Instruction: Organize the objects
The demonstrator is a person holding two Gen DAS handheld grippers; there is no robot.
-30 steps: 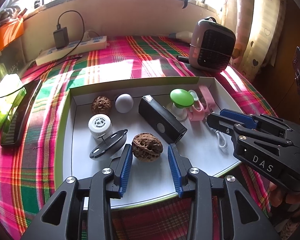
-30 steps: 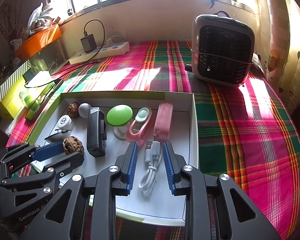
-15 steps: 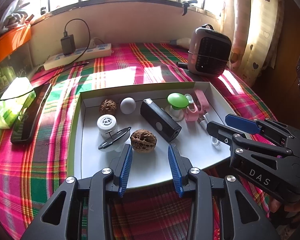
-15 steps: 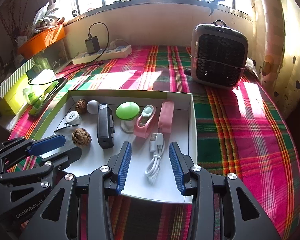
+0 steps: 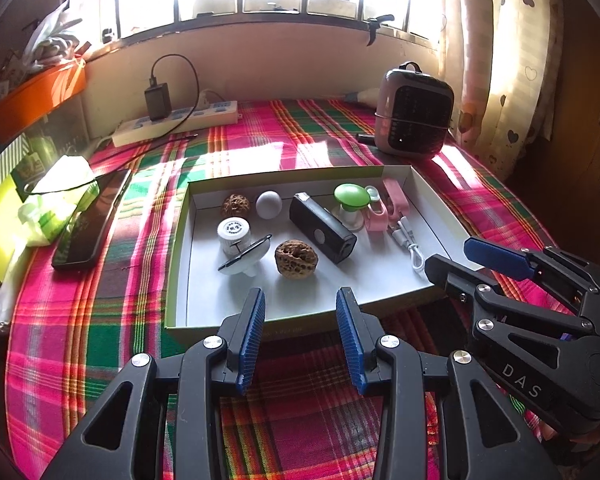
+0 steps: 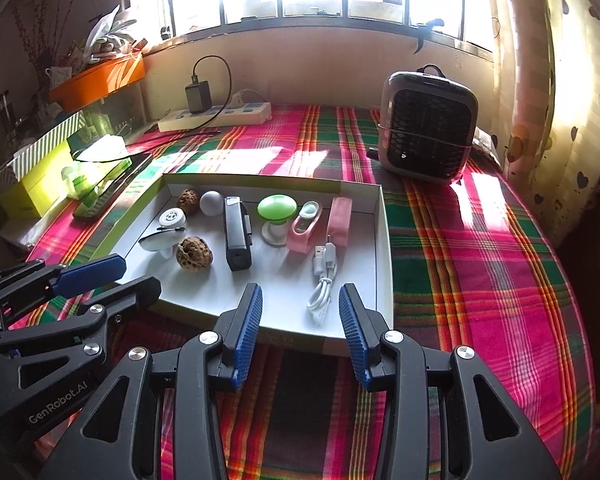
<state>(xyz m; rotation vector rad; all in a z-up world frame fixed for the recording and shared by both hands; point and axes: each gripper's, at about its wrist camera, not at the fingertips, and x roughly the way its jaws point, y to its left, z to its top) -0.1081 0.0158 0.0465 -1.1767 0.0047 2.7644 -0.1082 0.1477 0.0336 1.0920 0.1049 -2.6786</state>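
The right gripper (image 6: 300, 332) hangs with jaws apart and empty, having just opened. Just ahead of it, inside the tray (image 6: 384, 248), lies the white cable (image 6: 323, 280), its length running away from the claw. The left gripper (image 5: 300, 336) is also apart and empty; the nearer walnut (image 5: 296, 259) lies straight ahead of it.

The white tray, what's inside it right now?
The white tray holds two walnuts, a ball, a black box, a green knob, pink holders and a white cable. Nothing looks covered.

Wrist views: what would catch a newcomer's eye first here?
The white tray in the middle of the bright plaid cloth, with small items in loose rows, among them the green-capped gadget at its far side and the white cable at its right. Behind it, by the curtain, stands the grey fan heater.
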